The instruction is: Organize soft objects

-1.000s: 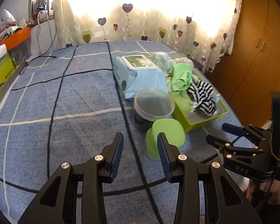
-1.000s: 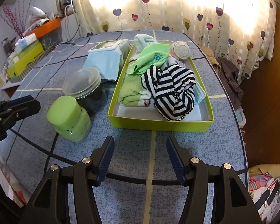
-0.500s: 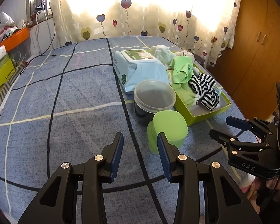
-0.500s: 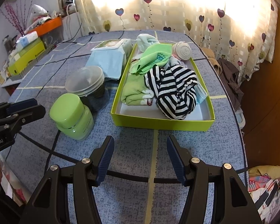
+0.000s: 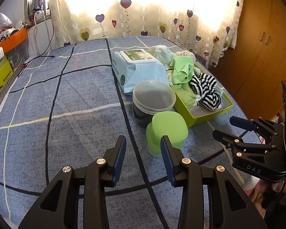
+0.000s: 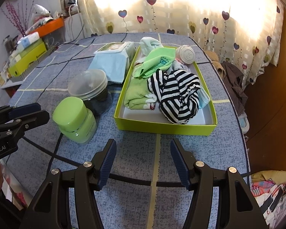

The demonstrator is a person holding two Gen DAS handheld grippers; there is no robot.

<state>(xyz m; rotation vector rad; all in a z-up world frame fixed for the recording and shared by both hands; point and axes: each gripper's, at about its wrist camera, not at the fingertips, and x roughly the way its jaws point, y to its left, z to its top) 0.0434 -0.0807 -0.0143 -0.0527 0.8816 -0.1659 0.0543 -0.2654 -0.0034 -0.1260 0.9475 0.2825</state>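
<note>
Tabletop (image 6: 181,171), blue plaid cloth, carries the green tray (image 6: 162,128), my landmark. Inside the tray lie soft objects: striped garment (image 6: 178,95) at the near end, green cloth (image 6: 156,63) beyond it, rolled sock (image 6: 185,54) at the far corner. Left of the tray: wipes pack (image 6: 112,64), clear tub (image 6: 88,84), green jar (image 6: 74,119). My left fingers (image 5: 143,156) and right fingers (image 6: 143,164) stand apart, empty, nearer than the tray.

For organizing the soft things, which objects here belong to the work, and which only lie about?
Belongs to the job:
- green box
- striped garment
- green cloth
- rolled socks

Just lying about:
- wipes pack
- clear-lidded jar
- green jar
</note>
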